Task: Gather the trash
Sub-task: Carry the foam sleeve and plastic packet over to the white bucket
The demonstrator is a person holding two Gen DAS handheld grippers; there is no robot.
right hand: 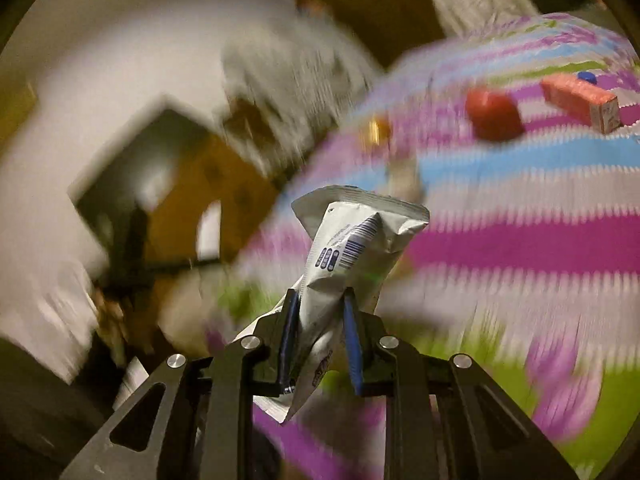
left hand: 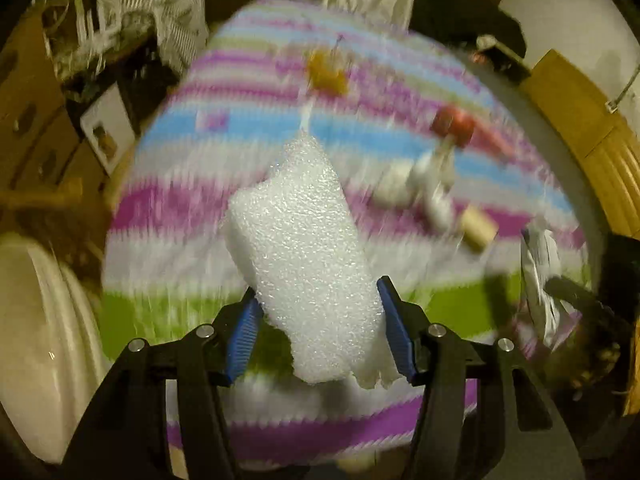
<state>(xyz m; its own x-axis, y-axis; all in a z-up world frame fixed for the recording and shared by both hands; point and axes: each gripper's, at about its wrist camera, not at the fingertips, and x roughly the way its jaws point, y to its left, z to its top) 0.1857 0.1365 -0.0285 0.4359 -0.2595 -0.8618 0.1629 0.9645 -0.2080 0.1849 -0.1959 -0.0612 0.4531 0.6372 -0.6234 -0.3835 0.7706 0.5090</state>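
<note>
Left gripper [left hand: 320, 320] angled steeply down over striped cloth [left hand: 168, 208], jaws clamped on white foam block [left hand: 304, 248], block lifted clear. Right gripper [right hand: 320, 328] tilted down less steeply, jaws pinching crumpled white wrapper [right hand: 352, 240] above cloth edge.
</note>
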